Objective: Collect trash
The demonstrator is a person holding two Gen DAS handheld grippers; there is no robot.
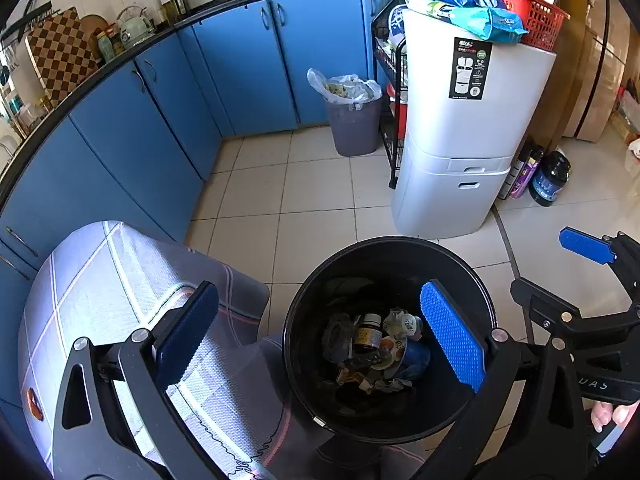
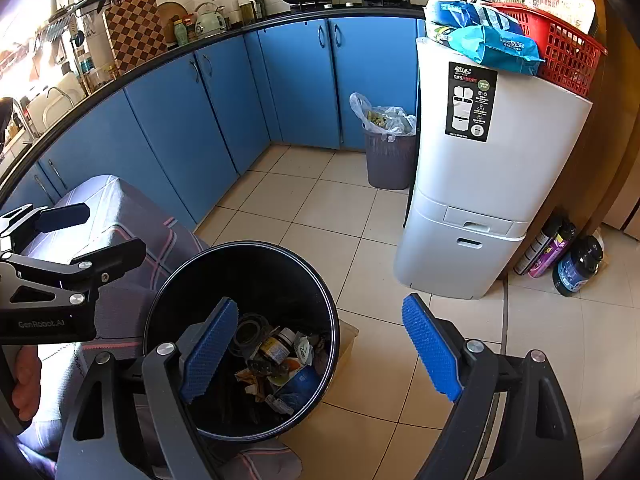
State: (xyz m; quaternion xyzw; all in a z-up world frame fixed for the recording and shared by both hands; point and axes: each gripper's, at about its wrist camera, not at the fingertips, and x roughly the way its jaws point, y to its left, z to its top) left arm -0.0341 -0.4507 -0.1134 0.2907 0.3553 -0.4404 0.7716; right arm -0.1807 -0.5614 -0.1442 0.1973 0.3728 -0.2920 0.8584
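Note:
A round black bin [image 1: 390,242] [image 2: 256,276] stands on the floor below both grippers. Inside lies trash [image 1: 376,346] [image 2: 280,360]: a brown bottle with a yellow label, a blue pack, lids and paper scraps. My left gripper [image 1: 320,336] hangs open above the bin's left rim, one pad over the cloth beside it, and holds nothing. It also shows at the left of the right wrist view as the left gripper [image 2: 94,236]. My right gripper [image 2: 322,348] is open and empty over the bin's right rim and the floor; in the left wrist view this right gripper [image 1: 560,272] sits at the right edge.
A cloth-covered box [image 1: 120,280] [image 2: 112,196] stands against the bin's left side. Behind are blue cabinets [image 1: 240,68], a grey basket with a filled plastic bag [image 1: 354,128] [image 2: 390,160], a tall white unit [image 1: 460,140] [image 2: 480,200] and bottles on the floor [image 2: 576,264].

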